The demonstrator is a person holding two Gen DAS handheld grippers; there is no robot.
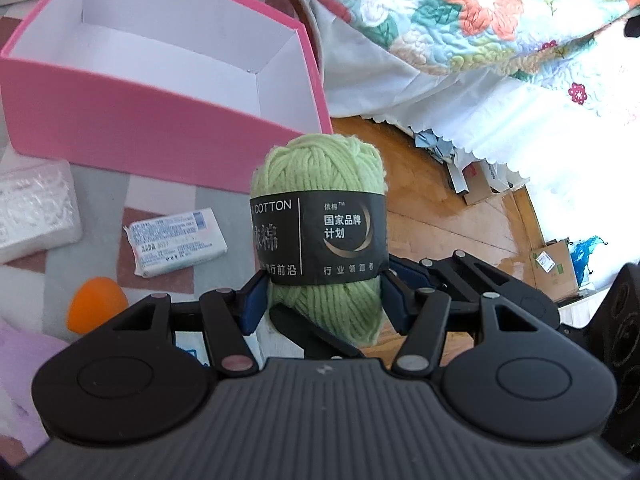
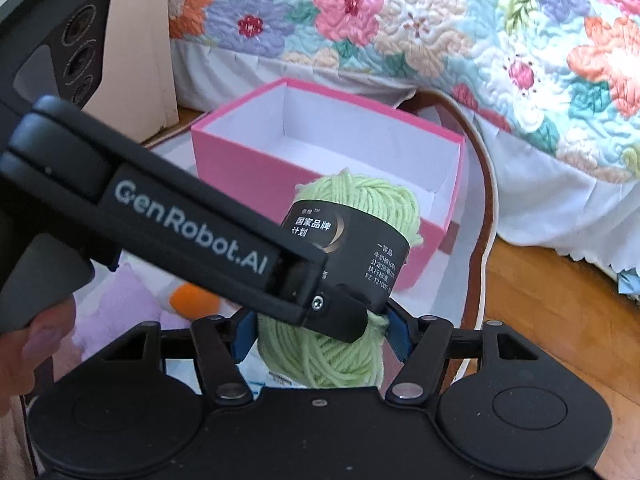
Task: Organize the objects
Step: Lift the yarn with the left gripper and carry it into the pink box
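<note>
Both the left gripper [image 1: 324, 300] and right gripper [image 2: 320, 336] clamp the green yarn ball [image 1: 320, 216], held near the empty pink box [image 1: 160, 120]. Release one side first; opposed pulling may strip the paper band or deform the yarn.

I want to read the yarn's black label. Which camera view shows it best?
The left wrist view: the green yarn faces the camera upright, and its black label is unobstructed. In the right wrist view the left tool crosses in front, covering part of the label, which is tilted.
</note>
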